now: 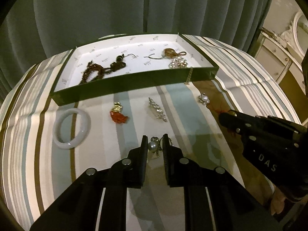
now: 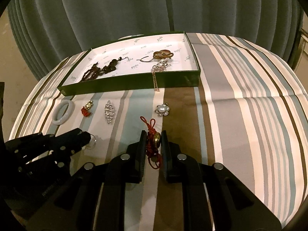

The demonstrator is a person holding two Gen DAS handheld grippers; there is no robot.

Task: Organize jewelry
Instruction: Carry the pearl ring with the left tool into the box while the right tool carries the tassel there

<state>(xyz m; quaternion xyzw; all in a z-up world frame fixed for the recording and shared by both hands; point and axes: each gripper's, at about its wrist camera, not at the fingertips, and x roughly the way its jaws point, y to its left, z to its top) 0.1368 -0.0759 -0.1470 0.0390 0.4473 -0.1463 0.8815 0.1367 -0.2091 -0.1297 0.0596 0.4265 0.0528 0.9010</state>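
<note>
1. The left gripper point(image 1: 154, 146) has its jaws drawn close, clamped on a grey pearl brooch point(image 1: 153, 146) with a small metal cluster behind the pearl; the piece sits low over the striped tablecloth point(image 1: 192, 127).
2. The right gripper point(image 2: 153, 141) has its jaws pressed together on a red-cord charm point(image 2: 154, 140) with a gold bead; a knotted loop sticks out ahead of the tips and more cord hangs below them.
3. Just beyond the left jaws, on the cloth, lie a white bangle point(image 1: 72, 128), a red tassel charm with a gold cap point(image 1: 119, 113) and a crystal brooch point(image 1: 157, 110), set in a row.
4. A pearl flower brooch point(image 2: 162, 110) lies ahead of the right jaws, well apart from that row.
5. Farther back stands a shallow green box point(image 1: 134, 81) with a white printed lining. It holds a dark beaded necklace point(image 1: 100, 71), an amber pendant on a cord point(image 1: 170, 52) and a rhinestone piece point(image 1: 178, 62) whose gold chain point(image 2: 155, 81) drapes over the front wall onto the cloth.
6. The counter is round under its cloth. Grey-green curtains point(image 2: 134, 9) hang behind it, and pale furniture point(image 1: 284, 44) stands at the right edge.
</note>
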